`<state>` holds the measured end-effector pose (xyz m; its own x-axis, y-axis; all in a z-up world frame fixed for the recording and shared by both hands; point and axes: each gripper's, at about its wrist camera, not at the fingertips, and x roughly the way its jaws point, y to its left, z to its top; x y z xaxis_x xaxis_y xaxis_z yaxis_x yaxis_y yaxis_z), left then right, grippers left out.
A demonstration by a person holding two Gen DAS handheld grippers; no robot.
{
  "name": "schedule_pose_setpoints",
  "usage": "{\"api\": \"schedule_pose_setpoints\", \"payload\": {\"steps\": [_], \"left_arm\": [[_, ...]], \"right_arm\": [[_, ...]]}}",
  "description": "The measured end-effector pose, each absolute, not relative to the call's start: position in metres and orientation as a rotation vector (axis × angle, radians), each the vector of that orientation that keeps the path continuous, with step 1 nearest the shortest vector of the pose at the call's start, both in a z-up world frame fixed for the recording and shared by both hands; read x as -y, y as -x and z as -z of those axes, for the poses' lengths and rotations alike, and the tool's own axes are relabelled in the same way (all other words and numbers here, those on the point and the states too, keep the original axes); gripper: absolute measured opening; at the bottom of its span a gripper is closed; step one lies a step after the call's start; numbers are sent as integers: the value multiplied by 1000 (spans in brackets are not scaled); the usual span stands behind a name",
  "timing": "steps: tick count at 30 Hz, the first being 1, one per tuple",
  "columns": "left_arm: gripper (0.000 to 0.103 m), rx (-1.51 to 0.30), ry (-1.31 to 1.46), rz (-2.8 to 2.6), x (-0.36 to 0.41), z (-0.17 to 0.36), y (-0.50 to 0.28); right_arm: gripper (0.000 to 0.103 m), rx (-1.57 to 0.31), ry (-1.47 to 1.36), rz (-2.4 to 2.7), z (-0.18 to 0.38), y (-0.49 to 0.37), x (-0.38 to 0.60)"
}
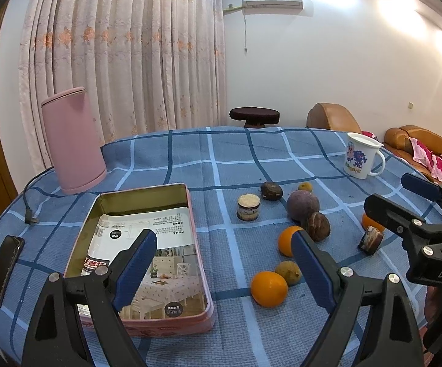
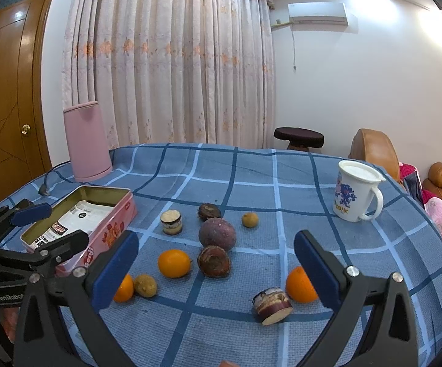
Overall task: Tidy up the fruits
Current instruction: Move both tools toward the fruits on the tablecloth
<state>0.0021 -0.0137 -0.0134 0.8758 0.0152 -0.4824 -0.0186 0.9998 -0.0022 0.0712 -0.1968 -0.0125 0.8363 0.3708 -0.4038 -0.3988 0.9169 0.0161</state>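
Note:
Several fruits lie loose on the blue checked tablecloth point(image 1: 227, 159): three oranges point(image 1: 269, 288) point(image 2: 174, 263) point(image 2: 301, 285), a purple passion fruit point(image 1: 302, 205) point(image 2: 217, 234), a brown halved fruit point(image 2: 213, 261), small yellowish fruits point(image 2: 145, 285) and cut sugarcane pieces point(image 2: 272, 305) point(image 1: 248, 207). An open pink tin box point(image 1: 141, 253) point(image 2: 80, 217) with a printed sheet inside sits at the left. My left gripper point(image 1: 221, 263) is open and empty, above the box's right edge. My right gripper point(image 2: 216, 266) is open and empty above the fruits.
A pink kettle point(image 1: 72, 140) with its cord stands at the back left. A white printed mug point(image 1: 362, 159) point(image 2: 357, 195) stands at the back right. A black phone point(image 1: 3, 270) lies near the left table edge. Brown sofas lie beyond the table.

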Motion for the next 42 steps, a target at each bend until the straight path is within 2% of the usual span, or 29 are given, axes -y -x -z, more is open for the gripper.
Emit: {"api": "schedule_pose_setpoints", "payload": {"steps": [38,41,42], "left_arm": [[90,-540,7,22,19,28,-2],[90,-557,6,31,22,37,0],[90,-560,5,39,23,38,0]], "right_arm": [[103,-443,96,-383,32,-74,202],[97,-473,114,-368,44,-78,206],[92,-489,112,-370,48,-81,208]]}}
